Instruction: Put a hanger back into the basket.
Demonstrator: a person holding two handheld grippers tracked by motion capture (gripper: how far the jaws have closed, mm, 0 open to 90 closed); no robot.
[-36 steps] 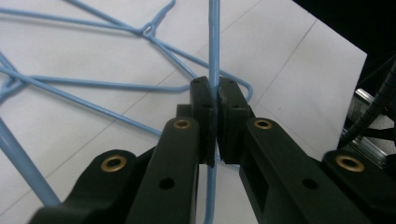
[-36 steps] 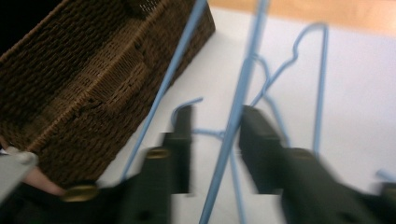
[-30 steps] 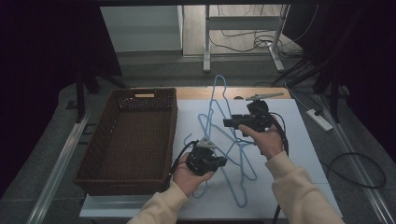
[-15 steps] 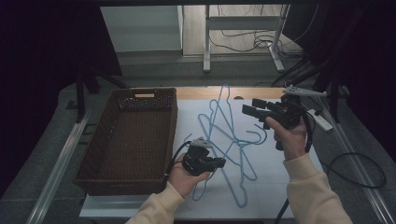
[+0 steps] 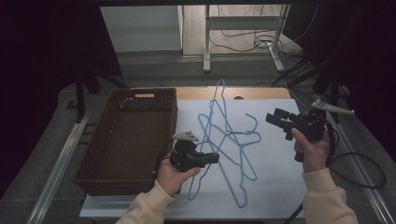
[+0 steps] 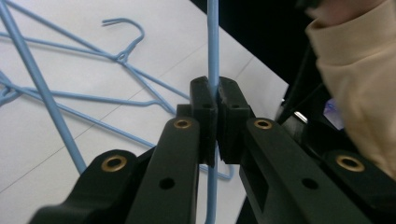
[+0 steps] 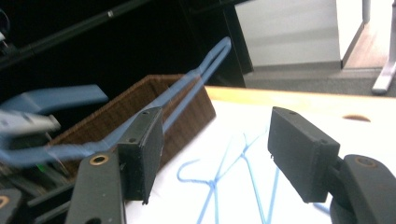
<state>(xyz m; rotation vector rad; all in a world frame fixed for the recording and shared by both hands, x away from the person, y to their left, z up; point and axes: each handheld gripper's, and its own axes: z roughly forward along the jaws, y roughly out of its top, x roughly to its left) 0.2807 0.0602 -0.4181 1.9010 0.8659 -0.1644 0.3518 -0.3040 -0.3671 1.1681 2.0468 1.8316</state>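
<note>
Several blue wire hangers [image 5: 233, 140] lie tangled on a white sheet [image 5: 275, 158]. My left gripper [image 5: 214, 157] is at the sheet's left side, shut on the thin wire of one blue hanger [image 6: 213, 56]; the wire runs straight up between its pads in the left gripper view, where the gripper [image 6: 215, 93] is clamped tight. My right gripper [image 5: 276, 117] hangs above the sheet's right side, open and holding nothing. In the right gripper view the gripper [image 7: 217, 144] looks down on hanger hooks [image 7: 210, 179], and a blurred hanger arm [image 7: 196, 79] rises at the left.
A brown wicker basket [image 5: 144, 93] stands left of the sheet, its near corner [image 7: 187, 109] showing in the right gripper view. Wooden table edge [image 5: 261, 92] lies behind the sheet. Cables [image 5: 359, 163] trail off to the right. A metal rail [image 5: 60, 163] runs along the left.
My right gripper has drawn away to the right, off the hangers. The left gripper has stayed nearly in place, still clamped on its hanger wire.
</note>
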